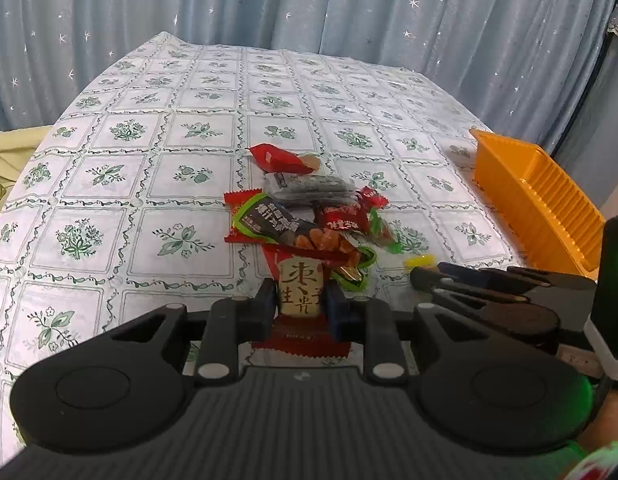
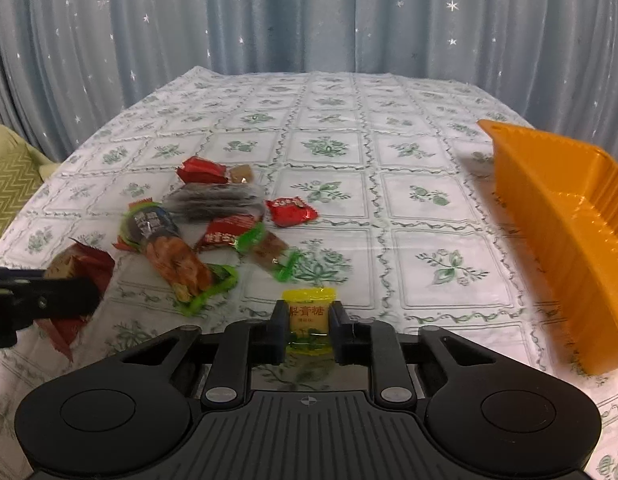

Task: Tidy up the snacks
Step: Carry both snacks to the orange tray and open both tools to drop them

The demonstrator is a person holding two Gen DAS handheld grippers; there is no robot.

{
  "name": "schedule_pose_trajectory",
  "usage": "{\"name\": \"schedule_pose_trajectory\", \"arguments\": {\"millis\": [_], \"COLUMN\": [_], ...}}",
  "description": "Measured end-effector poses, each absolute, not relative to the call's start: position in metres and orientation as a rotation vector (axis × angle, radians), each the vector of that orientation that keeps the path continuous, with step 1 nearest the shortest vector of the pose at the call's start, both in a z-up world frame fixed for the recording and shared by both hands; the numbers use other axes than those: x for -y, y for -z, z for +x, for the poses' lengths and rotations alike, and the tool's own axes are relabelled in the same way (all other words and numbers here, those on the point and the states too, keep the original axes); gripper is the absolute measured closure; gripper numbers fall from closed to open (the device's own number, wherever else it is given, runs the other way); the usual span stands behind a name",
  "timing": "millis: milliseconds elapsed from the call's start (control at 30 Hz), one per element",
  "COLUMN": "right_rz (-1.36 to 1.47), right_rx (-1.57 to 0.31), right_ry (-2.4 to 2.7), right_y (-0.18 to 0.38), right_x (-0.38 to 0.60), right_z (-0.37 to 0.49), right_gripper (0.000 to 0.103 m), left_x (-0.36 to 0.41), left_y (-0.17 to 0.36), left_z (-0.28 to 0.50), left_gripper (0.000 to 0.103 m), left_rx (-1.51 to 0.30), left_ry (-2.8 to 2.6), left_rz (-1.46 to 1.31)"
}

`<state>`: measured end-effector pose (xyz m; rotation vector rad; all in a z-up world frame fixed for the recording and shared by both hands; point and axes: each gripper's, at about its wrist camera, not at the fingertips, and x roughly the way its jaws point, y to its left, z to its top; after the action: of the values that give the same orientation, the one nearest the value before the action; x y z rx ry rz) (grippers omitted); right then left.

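My left gripper (image 1: 301,300) is shut on a red and beige jujube snack packet (image 1: 300,294), just above the near side of a pile of snacks (image 1: 305,216). My right gripper (image 2: 308,318) is shut on a yellow candy (image 2: 308,312), held low over the cloth to the right of the pile (image 2: 213,224). The left gripper with its packet (image 2: 75,276) shows at the left edge of the right wrist view. The right gripper (image 1: 417,274) shows at the right of the left wrist view, the yellow candy (image 1: 419,260) at its tip. An empty orange tray (image 1: 537,196) (image 2: 565,216) stands to the right.
The table (image 2: 333,148) has a white cloth with green floral squares. Blue star-print curtains (image 2: 309,16) hang behind it. A yellow-green cushion (image 2: 13,168) lies off the left edge. The pile holds red, black and green-wrapped packets.
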<state>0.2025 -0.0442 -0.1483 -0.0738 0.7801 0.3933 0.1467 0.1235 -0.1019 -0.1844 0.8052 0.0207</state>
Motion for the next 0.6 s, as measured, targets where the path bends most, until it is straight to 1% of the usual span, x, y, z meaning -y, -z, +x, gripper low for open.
{"name": "schedule_pose_trajectory", "arguments": {"millis": [133,600], "right_rz": [-0.052,0.041], "right_rx": [-0.78,-0.722], "right_ry": [-0.385,-0.313], "right_y": [0.141,0.078], "right_x": [0.056,0.133], "right_z": [0.195,0.149], "right_gripper": [0.082,0.082], "left_x": [-0.111,-0.036], "left_y": [0.097,0.055], "left_z": [0.145,0.133], "left_gripper": [0.08,0.08], "left_rx": [-0.812,-0.766], "left_ry": [-0.017,0.054], "left_rz": [-0.181,-0.165]}}
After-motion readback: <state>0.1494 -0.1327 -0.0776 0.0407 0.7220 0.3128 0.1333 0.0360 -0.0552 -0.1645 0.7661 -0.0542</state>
